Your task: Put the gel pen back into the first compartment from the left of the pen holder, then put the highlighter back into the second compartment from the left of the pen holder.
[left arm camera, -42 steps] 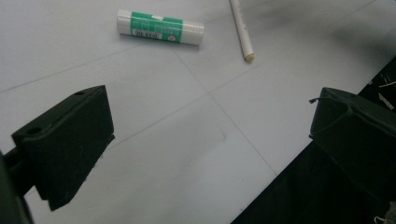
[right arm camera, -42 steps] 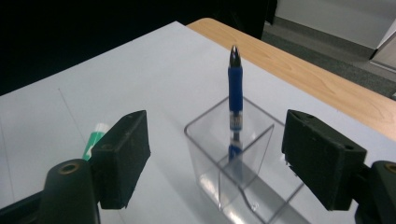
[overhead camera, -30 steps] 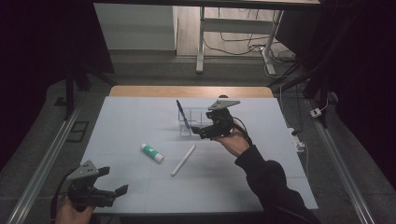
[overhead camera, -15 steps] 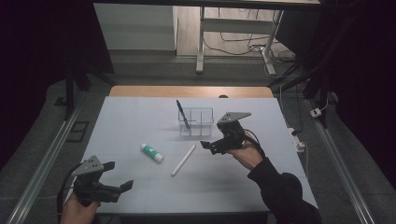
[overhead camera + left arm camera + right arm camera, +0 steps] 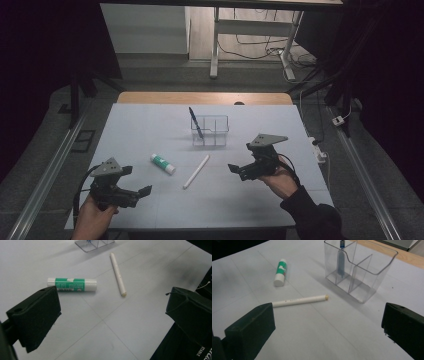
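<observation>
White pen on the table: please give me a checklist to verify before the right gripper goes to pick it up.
1. Right gripper jaws open and empty: ok.
2. White pen lies flat with bare table around it: ok.
3. Glue stick lies apart from the pen, not touching: ok.
4. Clear organizer stands upright beyond the pen, off the straight path to it: ok.
5. Left gripper is at the near left, away from the pen: ok.
6. Whether the jaws line up across the pen's width: cannot tell.
</observation>
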`<state>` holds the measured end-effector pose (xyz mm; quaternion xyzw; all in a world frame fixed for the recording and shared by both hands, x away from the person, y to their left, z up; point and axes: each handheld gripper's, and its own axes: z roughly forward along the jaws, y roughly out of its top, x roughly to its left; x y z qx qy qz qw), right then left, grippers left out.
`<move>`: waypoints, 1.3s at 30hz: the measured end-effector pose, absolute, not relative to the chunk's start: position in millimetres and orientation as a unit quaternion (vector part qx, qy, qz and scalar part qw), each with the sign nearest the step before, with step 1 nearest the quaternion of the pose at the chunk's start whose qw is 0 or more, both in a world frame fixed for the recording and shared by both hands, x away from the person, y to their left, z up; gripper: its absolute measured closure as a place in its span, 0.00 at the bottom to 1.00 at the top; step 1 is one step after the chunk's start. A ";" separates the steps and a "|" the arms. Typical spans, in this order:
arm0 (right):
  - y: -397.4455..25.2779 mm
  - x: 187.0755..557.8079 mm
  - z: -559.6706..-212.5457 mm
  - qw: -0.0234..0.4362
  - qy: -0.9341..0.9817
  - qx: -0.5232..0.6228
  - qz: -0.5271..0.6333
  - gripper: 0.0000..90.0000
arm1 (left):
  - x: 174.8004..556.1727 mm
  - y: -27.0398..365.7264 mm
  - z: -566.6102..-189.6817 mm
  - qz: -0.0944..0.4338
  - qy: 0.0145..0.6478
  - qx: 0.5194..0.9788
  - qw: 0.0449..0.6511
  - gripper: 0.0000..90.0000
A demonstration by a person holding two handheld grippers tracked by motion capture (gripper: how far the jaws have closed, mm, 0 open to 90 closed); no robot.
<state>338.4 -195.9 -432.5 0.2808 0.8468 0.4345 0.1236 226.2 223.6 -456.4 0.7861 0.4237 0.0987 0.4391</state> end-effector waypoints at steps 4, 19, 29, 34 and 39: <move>-209.6 329.3 -434.5 0.127 0.842 0.292 0.436 0.00 | 231.9 217.8 -455.1 0.103 0.416 0.791 0.436 0.00; -241.6 295.5 -442.8 0.132 0.841 0.315 0.421 0.00 | 259.2 197.4 -457.3 0.089 0.392 0.809 0.429 0.00; -266.4 278.2 -446.5 0.142 0.834 0.336 0.414 0.00 | 280.7 175.6 -458.3 0.082 0.390 0.809 0.432 0.00; -277.5 271.0 -447.1 0.146 0.828 0.351 0.413 0.00 | 295.8 155.8 -461.1 0.087 0.381 0.813 0.431 0.00; -287.0 264.2 -448.2 0.150 0.826 0.360 0.407 0.00 | 311.2 133.4 -466.3 0.089 0.374 0.825 0.414 0.00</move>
